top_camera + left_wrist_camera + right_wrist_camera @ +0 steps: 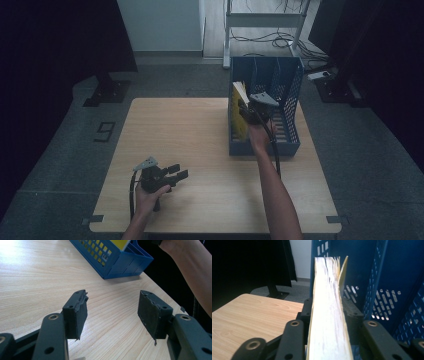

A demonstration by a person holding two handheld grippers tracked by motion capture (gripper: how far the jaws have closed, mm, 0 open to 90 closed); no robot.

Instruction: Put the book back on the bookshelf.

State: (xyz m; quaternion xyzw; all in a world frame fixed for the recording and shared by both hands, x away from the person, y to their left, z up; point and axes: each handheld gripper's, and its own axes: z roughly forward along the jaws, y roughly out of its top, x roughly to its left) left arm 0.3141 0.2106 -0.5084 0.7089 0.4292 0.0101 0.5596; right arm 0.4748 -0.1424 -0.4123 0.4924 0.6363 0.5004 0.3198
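A thick book with a yellow cover [239, 107] stands upright in the left slot of a blue perforated file rack [290, 100] at the table's far right. My right gripper [248, 114] reaches into the rack from the front, shut on the book. In the right gripper view the white page edges [328, 302] run up between the two black jaws, whose pads touch both covers, with the rack's wall [397, 277] to the right. My left gripper [180, 172] rests low over the near left of the table, open, with bare wood between its pads [152, 312].
The light wooden table [190, 130] stretches left of the rack. The left gripper view shows the rack's corner [125, 265] and a person's forearm [192, 270] ahead. Beyond the table are a white frame [260, 20], floor cables and dark curtains.
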